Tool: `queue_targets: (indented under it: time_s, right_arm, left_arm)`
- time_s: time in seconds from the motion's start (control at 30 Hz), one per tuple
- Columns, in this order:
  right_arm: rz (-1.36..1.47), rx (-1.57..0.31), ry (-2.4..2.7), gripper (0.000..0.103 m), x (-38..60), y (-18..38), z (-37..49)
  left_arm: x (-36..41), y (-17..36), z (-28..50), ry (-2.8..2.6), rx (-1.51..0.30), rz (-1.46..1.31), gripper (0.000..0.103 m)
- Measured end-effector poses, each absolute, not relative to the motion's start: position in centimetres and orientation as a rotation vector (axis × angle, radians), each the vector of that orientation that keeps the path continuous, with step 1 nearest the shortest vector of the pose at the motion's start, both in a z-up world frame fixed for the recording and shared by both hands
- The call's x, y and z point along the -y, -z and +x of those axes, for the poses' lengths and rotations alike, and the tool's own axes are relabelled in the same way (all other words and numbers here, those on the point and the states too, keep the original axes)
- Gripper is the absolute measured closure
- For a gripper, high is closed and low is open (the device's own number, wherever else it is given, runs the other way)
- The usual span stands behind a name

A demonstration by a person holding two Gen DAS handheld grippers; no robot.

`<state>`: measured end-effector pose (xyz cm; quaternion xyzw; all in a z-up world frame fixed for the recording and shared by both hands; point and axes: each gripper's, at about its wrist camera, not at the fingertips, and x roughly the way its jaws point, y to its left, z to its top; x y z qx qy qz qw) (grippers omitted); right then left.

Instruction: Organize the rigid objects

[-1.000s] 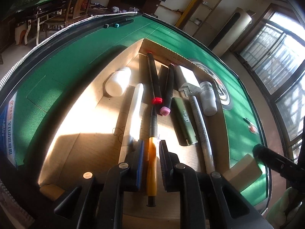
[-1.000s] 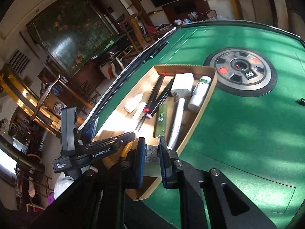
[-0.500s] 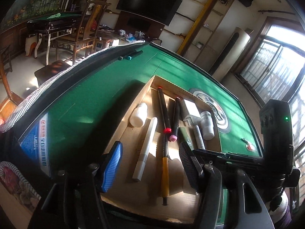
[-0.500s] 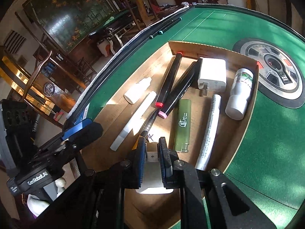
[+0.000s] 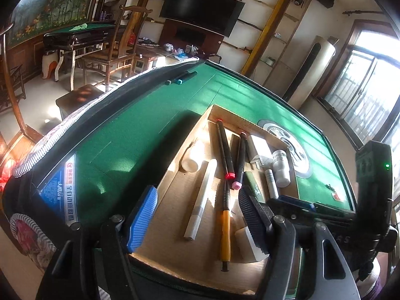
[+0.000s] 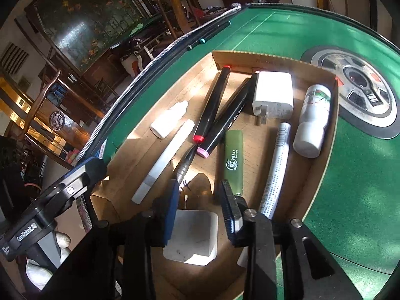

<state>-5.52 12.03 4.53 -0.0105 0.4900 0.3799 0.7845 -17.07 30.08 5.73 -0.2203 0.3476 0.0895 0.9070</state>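
Right gripper (image 6: 200, 207) over near end of cardboard tray (image 6: 322, 160), jaws opening; we see white block (image 6: 191, 237) lying in tray between pads, pads clear of it. Left gripper (image 5: 197, 215) spread and widening above orange pen (image 5: 225, 232), nothing gripped. Tray on green tabletop (image 5: 150, 122) also holds two black markers, white pens, green lighter (image 6: 233, 160), charger (image 6: 273, 95), two white bottles.

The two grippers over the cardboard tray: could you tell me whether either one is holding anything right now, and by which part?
Nothing is held. The left gripper is opening above the orange pen; the right gripper is opening, pads clear of the white block in the tray.
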Motion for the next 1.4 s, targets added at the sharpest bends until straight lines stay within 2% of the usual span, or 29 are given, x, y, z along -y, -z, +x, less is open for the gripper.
queue_targets:
  time_s: [0.03, 0.1, 0.17, 0.37, 0.9, 1.2, 1.4]
  right_arm:
    - [-0.022, -1.030, -0.814, 0.054, -11.4, -5.0, -5.7]
    - [-0.017, -0.985, -0.798, 0.050, -9.8, -5.8, -6.0]
    - [-0.009, -0.958, -0.770, 0.046, -8.3, -6.3, -6.0]
    - [0.010, -0.917, -0.654, 0.042, -2.3, -6.3, -5.2]
    - [0.267, -0.878, -0.300, 0.042, 17.4, -4.6, -3.3]
    - [0.343, -0.874, -0.198, 0.041, 23.2, -3.5, -4.0]
    - [0.387, -0.887, -0.164, 0.041, 25.2, -2.5, -4.0]
  left_arm:
    - [-29.9, -5.8, -17.1, -0.192, -0.716, -0.443, 0.031]
    - [-29.5, -6.0, -17.0, -0.208, -0.720, -0.420, 0.026]
    - [-29.1, -6.2, -16.9, -0.218, -0.723, -0.406, 0.026]
    - [-27.2, -7.2, -16.8, -0.197, -0.731, -0.359, 0.026]
    - [-10.6, -8.2, -12.6, 0.199, -0.866, -0.107, 0.025]
    - [-3.2, -4.9, -8.6, 0.271, -0.949, -0.004, 0.025]
    - [-1.2, -1.8, -6.1, 0.245, -1.006, 0.019, 0.025]
